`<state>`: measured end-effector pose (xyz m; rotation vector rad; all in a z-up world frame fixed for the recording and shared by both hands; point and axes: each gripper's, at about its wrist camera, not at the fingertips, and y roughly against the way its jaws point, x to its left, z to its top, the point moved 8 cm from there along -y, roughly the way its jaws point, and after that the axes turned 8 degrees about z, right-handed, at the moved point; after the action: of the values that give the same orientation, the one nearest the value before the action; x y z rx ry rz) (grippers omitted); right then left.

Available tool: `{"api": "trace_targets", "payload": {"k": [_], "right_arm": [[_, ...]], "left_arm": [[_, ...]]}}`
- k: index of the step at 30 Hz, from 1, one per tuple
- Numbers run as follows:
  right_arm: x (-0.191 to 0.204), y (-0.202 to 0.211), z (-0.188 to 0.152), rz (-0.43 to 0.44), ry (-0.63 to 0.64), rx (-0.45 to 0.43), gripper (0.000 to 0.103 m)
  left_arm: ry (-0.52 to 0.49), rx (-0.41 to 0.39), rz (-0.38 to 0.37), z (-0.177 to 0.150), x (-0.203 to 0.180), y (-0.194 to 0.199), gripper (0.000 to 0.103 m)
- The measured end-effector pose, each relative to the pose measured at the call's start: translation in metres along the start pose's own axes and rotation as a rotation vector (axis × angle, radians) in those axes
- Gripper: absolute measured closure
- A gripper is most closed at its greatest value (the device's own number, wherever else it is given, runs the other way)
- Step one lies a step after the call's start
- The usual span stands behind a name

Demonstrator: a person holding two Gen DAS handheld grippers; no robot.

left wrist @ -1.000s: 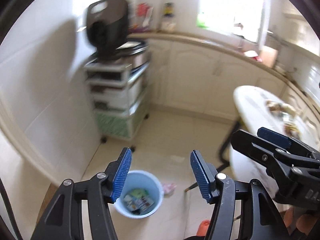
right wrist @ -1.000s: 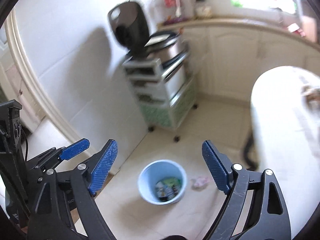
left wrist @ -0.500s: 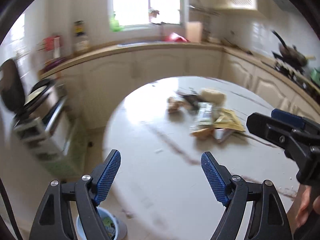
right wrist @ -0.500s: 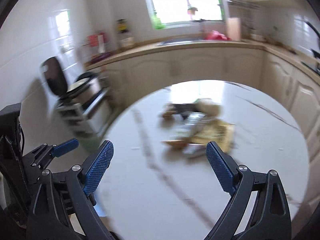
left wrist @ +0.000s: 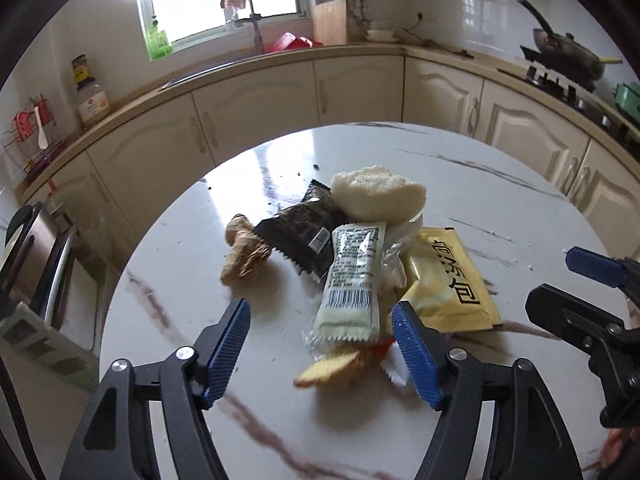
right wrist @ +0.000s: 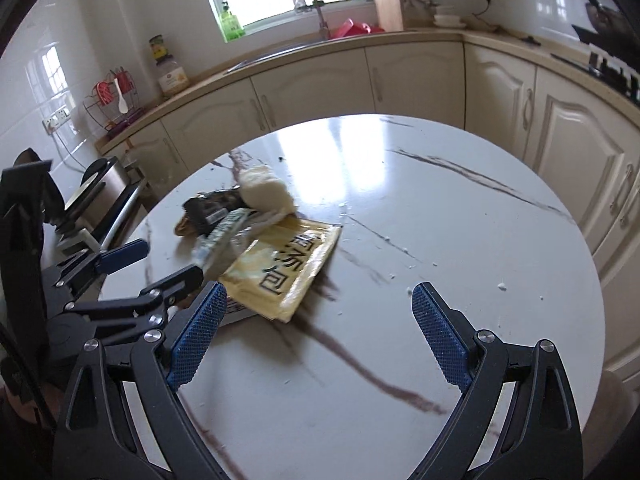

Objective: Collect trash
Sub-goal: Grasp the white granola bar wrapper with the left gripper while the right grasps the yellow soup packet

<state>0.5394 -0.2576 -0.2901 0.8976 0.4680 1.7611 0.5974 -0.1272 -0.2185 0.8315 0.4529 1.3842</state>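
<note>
Left gripper [left wrist: 320, 344] and right gripper [right wrist: 316, 336] hung over the round marble tabletop [left wrist: 500, 200], both empty. The left jaws had just been narrowing yet stood apart above the white wrapper [left wrist: 354, 280]; the right jaws gaped wide beside the yellow sachet [right wrist: 284, 264]. The trash — black wrapper [left wrist: 300, 232], pale bun [left wrist: 380, 196], brown lump [left wrist: 242, 256] — lay heaped mid-tabletop.
</note>
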Motion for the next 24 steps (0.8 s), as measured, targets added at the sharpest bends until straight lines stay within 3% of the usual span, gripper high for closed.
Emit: {"api": "trace_targets", "payload": {"k": [4,8,10,20,24], "right_arm": [[-0.004,-0.007,0.001,0.006,0.002,0.006,0.01],[-0.003,-0.012,0.002,0.008,0.005,0.014,0.01],[-0.002,-0.017,0.002,0.008,0.001,0.025,0.01],[0.013,-0.055,0.003,0.019,-0.017,0.102,0.01],[0.021,-0.072,0.004,0.003,-0.005,0.132,0.01]], "left_arm": [[0.004,0.064,-0.036,0.006,-0.005,-0.035,0.066],[0.006,0.071,-0.068,0.01,-0.009,-0.047,0.069],[0.008,0.069,-0.087,0.01,-0.009,-0.046,0.078],[0.087,-0.028,-0.122,-0.007,0.023,0.003,0.081],[0.108,-0.045,-0.078,-0.022,0.04,0.013,0.081]]}}
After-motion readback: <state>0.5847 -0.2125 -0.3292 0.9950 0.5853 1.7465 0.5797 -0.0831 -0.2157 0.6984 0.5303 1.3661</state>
